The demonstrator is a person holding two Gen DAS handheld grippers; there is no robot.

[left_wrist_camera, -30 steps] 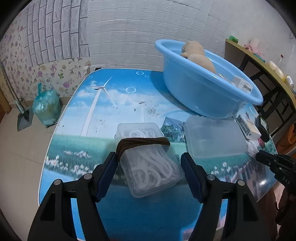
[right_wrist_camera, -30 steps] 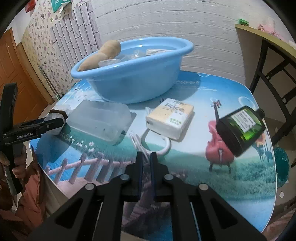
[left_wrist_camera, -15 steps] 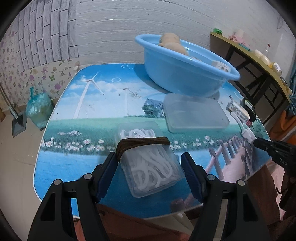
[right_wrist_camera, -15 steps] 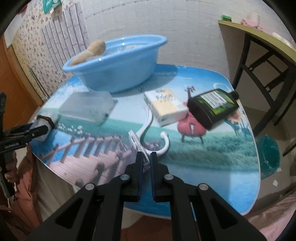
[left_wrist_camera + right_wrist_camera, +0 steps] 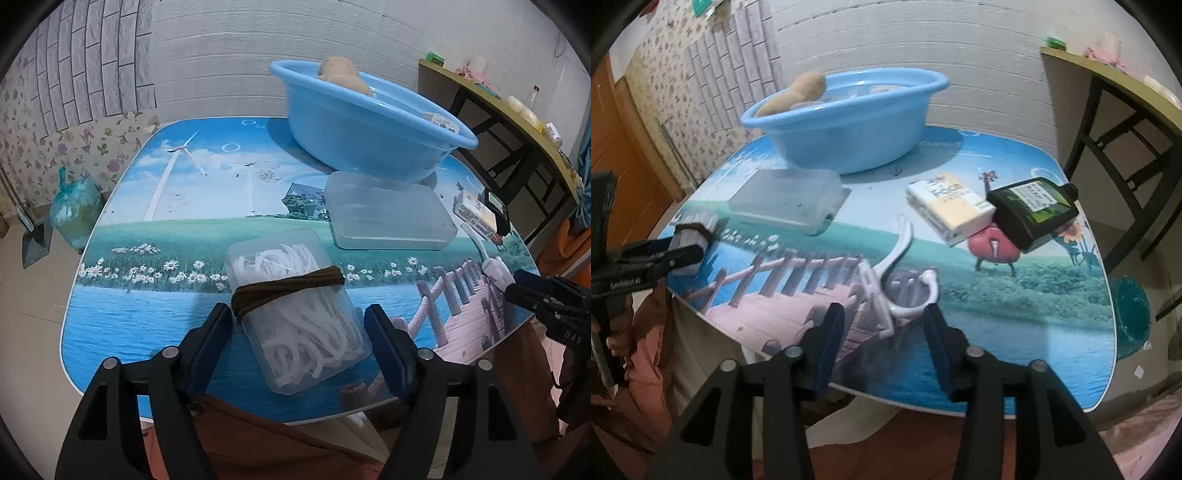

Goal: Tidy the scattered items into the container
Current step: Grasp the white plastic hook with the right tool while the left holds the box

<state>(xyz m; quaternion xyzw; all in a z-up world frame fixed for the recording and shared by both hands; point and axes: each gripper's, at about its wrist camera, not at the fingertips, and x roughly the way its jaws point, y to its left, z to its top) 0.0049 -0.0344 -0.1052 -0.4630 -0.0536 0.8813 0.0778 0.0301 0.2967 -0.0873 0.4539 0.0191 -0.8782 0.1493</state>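
Now both sets of jaws are opening. The right gripper (image 5: 884,334), pinched fully together a second ago, spreads on either side of the white plastic hook (image 5: 894,284), which lies on the table (image 5: 1015,332) near its front edge; the pads do not touch it. The left gripper (image 5: 299,343) widens slightly around the clear box of white clips (image 5: 295,321) bound with a brown cord (image 5: 288,288); a gap shows on both sides, so nothing is gripped. Judged from this, each hand is preparing a pick, and neither item has started toward the blue basin (image 5: 369,136).

The basin stands at the far side of the table and already holds a potato (image 5: 798,92) and some small packages. Still on the table: a clear lidded case (image 5: 786,199) directly in front of the basin, a tissue pack (image 5: 951,208), and a dark green bottle (image 5: 1032,210) touching it. The lidded case lies across the left hand's likely path to the basin and requires a lift over it.
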